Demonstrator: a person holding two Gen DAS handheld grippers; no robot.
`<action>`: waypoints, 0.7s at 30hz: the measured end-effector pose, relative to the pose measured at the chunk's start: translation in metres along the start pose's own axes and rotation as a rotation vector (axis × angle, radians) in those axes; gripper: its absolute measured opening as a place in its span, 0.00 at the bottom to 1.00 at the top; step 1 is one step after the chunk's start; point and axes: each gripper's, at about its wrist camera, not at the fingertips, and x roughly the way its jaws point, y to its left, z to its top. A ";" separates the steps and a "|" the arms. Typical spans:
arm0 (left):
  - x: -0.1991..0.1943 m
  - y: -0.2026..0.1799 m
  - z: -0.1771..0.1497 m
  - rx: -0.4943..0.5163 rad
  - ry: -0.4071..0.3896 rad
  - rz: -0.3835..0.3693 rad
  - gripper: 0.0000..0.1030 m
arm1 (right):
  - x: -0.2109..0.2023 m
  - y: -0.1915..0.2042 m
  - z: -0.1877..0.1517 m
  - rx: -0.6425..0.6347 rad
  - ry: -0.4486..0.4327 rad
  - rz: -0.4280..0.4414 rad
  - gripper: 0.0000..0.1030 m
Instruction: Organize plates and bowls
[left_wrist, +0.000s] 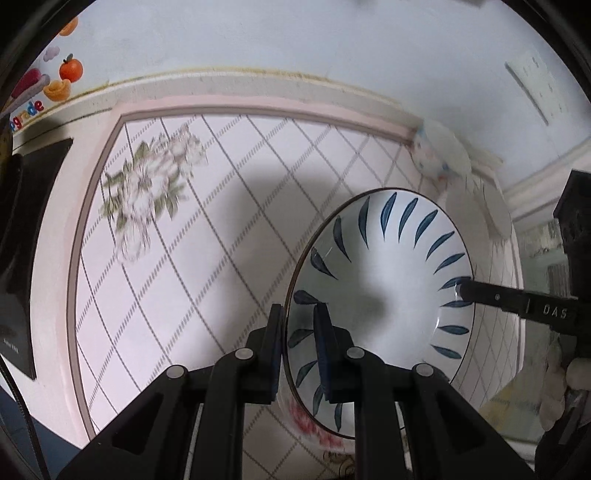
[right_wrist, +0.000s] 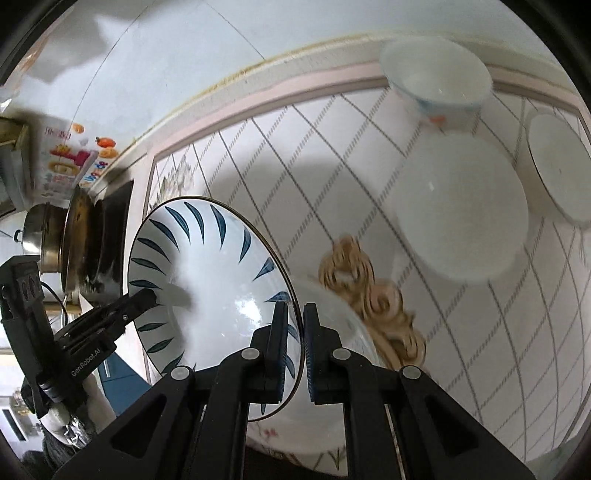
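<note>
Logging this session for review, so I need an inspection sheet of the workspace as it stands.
Surface: pink-edged table with diamond grid and flower print.
Job's things: blue-leaf bowl held tilted at its rim by both tools; plain white plate, gold-rimmed plate and small white bowl on the table.
Clutter: nothing seen.
Grippers: left tool and right tool each clamp opposite rim sides.
Cables: thin dark cord near the metal pot.
Surroundings: white wall, fruit poster, wall socket.
</note>
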 end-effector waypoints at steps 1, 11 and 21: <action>0.002 -0.002 -0.007 0.002 0.011 0.002 0.13 | 0.001 -0.004 -0.005 0.005 0.002 0.001 0.09; 0.039 -0.014 -0.037 0.012 0.100 0.015 0.14 | 0.020 -0.035 -0.048 0.044 0.039 -0.004 0.10; 0.056 -0.020 -0.037 0.013 0.122 0.040 0.14 | 0.037 -0.047 -0.054 0.059 0.051 -0.012 0.10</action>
